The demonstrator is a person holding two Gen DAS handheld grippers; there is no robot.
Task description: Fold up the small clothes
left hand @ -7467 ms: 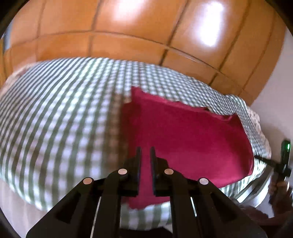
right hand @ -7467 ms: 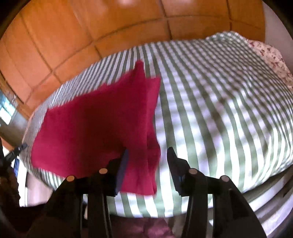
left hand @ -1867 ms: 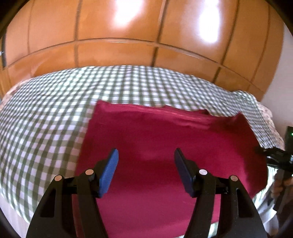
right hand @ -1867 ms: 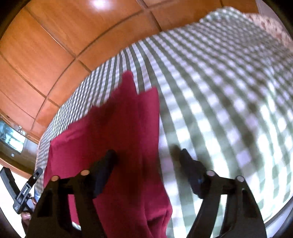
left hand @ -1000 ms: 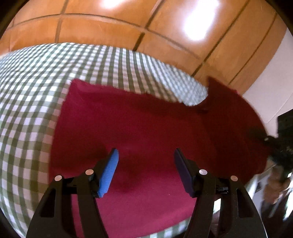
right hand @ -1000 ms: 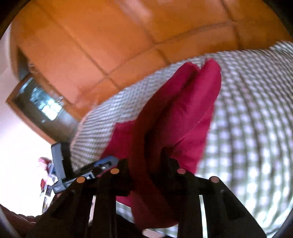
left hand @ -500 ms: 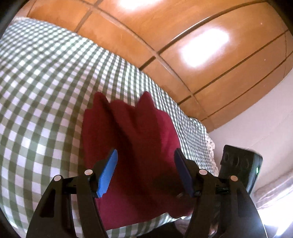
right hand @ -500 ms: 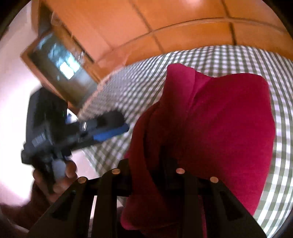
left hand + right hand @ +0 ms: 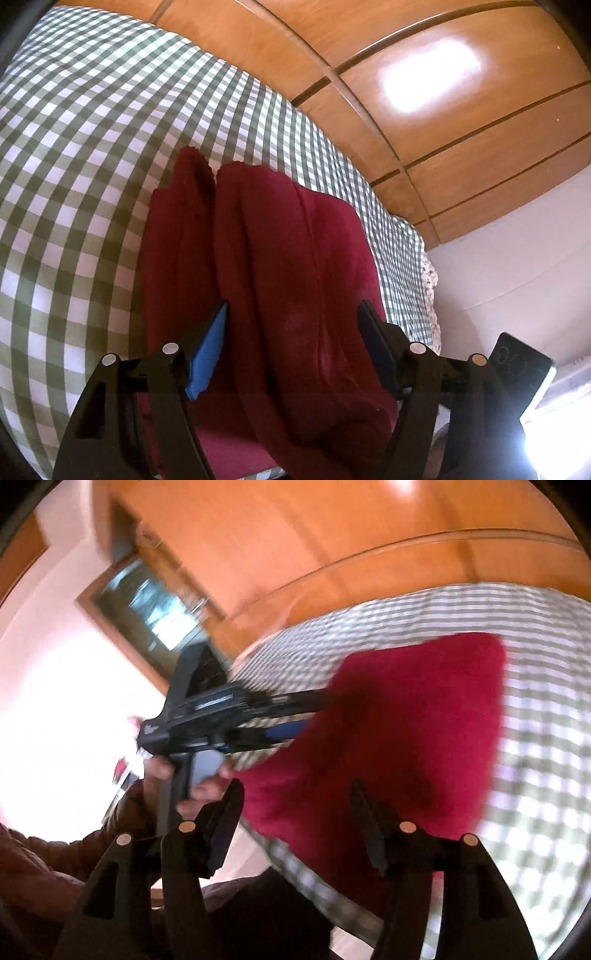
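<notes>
A dark red cloth [image 9: 280, 280] lies folded over itself in thick layers on the green-and-white checked bed cover [image 9: 74, 155]. My left gripper [image 9: 293, 332] hovers low over the near end of the cloth. Its jaws are wide and still opening, a bulge of cloth sits between them, and the pads do not press on it. In the right wrist view my right gripper [image 9: 297, 812] is opening with nothing held, and the red cloth [image 9: 406, 720] lies just ahead of its fingertips. The left gripper [image 9: 310, 714] reaches in from the left at the cloth's edge.
An orange wooden panel wall [image 9: 424, 110] rises behind the bed. A black housing [image 9: 517, 373] stands at the lower right of the left view, against a white wall. A hand [image 9: 166, 775] in a dark sleeve holds the left tool. A framed window [image 9: 155, 609] lies beyond.
The right gripper was shut on a raised fold of the red cloth and has let it go. The cloth now lies doubled on the bed. The left gripper came closer over it.
</notes>
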